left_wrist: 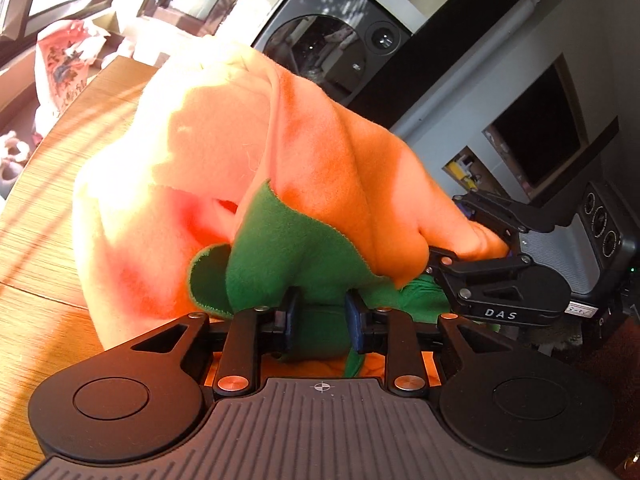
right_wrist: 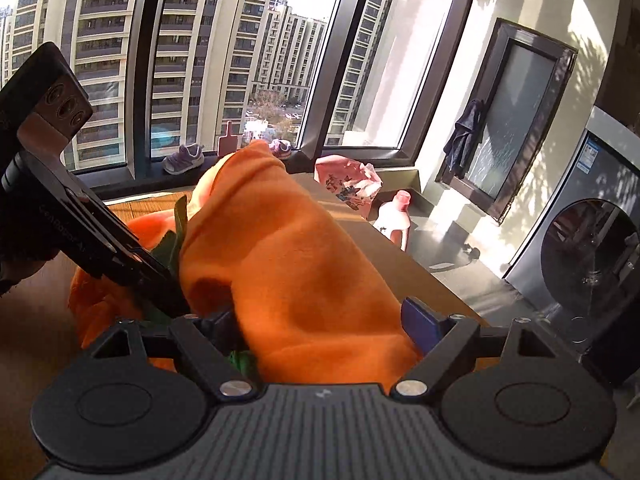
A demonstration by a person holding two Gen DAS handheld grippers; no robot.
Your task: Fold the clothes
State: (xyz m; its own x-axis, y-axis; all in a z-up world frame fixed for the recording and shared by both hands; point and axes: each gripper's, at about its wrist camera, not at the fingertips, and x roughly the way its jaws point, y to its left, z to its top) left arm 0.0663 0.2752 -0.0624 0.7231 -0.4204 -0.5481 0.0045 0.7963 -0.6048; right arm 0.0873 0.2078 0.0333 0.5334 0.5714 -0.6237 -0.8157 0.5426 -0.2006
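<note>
Orange fleece garment (left_wrist: 248, 152), green-trimmed, is seen heaped on the wooden counter (left_wrist: 52, 208), its long axis running away from both tongs toward the window. The left tongs (left_wrist: 322, 320) are nearly closed on a green fold (left_wrist: 304, 256); the right tongs (right_wrist: 320, 328) are held wider around an orange bunch, touching the left 1's side.

Counted across both wrist views

One orange fleece garment with green trim (left_wrist: 248, 152), two black two-finger grippers (left_wrist: 320, 316) (right_wrist: 320, 320), two purple children's shoes (right_wrist: 184, 158), one pink detergent bottle (right_wrist: 394, 218), one grey front-loading washing machine (left_wrist: 332, 46), one pink printed bag (right_wrist: 348, 184).
</note>
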